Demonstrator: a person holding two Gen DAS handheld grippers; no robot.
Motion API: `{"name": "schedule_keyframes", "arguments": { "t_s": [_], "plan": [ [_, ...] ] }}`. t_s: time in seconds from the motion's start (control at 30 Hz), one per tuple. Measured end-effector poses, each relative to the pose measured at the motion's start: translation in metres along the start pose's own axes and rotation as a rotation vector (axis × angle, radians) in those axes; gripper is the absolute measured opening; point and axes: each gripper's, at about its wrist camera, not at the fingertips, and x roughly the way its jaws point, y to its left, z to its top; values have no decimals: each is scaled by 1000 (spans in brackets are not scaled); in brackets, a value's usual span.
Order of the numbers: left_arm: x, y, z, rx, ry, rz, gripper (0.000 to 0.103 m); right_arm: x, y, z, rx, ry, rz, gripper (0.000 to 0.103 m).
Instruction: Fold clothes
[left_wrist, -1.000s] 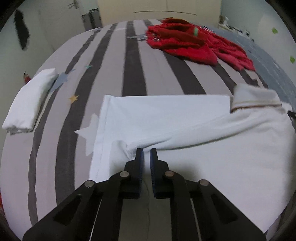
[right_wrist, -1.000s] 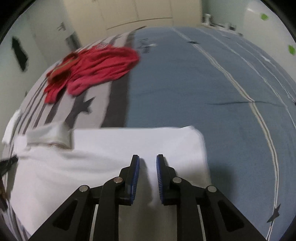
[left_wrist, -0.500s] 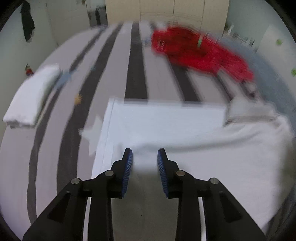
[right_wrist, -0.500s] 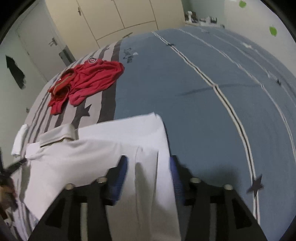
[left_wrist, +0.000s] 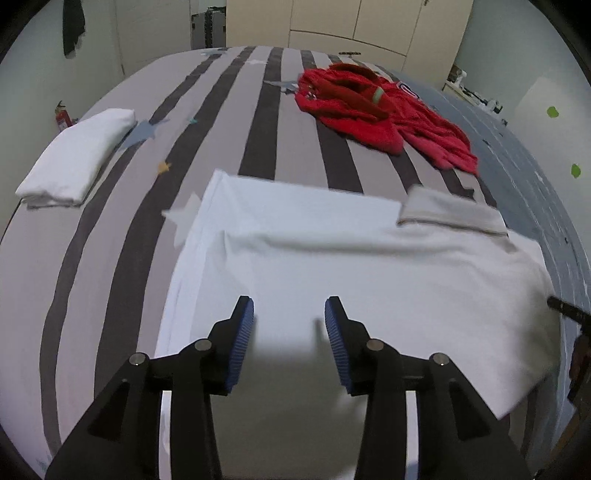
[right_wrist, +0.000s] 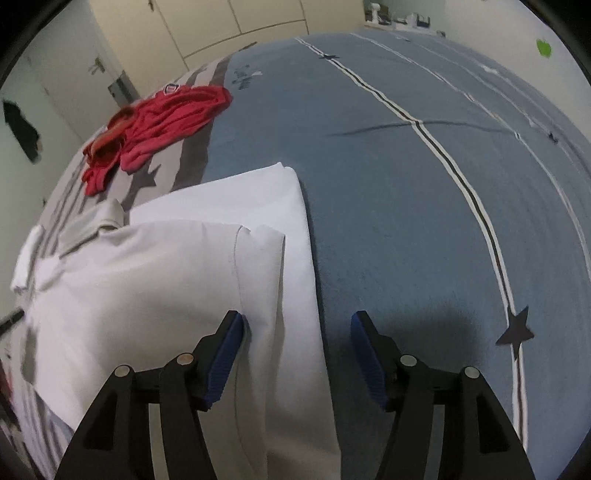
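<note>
- White polo shirt (left_wrist: 332, 266) is lying across the bed (left_wrist: 110, 229), long axis left to right, collar at right of frame.
- Left tongs (left_wrist: 289, 321) are hovering spread over its lower middle, gripping nothing.
- Right tongs (right_wrist: 297, 341) are hanging spread, straddling its folded right edge.

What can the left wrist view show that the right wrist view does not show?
Only the left wrist view: the open left gripper, the red fire extinguisher by the wall.

Only the right wrist view: the open right gripper, the black star on the blue bedcover.

Both: the white polo shirt, the red garment, the folded white cloth, which the right view shows only partly.
</note>
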Motion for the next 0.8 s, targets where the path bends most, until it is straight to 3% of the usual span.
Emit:
{"name": "schedule_keyframes", "arguments": {
  "t_s": [0.4,0.5,0.57,0.6,0.8],
  "plan": [
    [-22,3,-14,-21,20,-10,37,8,-8,-8,10,40,80,61],
    [-27,9,-14,-18,2,-28,37,11,-7,-7,9,46,90,47],
    [-27,16,-16,-28,-9,-40,37,9,-3,-6,4,45,91,21],
    [-26,20,-18,-37,-13,-45,37,3,7,-6,-6,32,79,16],
    [-25,56,-23,-85,-26,-88,37,-37,70,-1,-65,-45,11,10]
  ]
}}
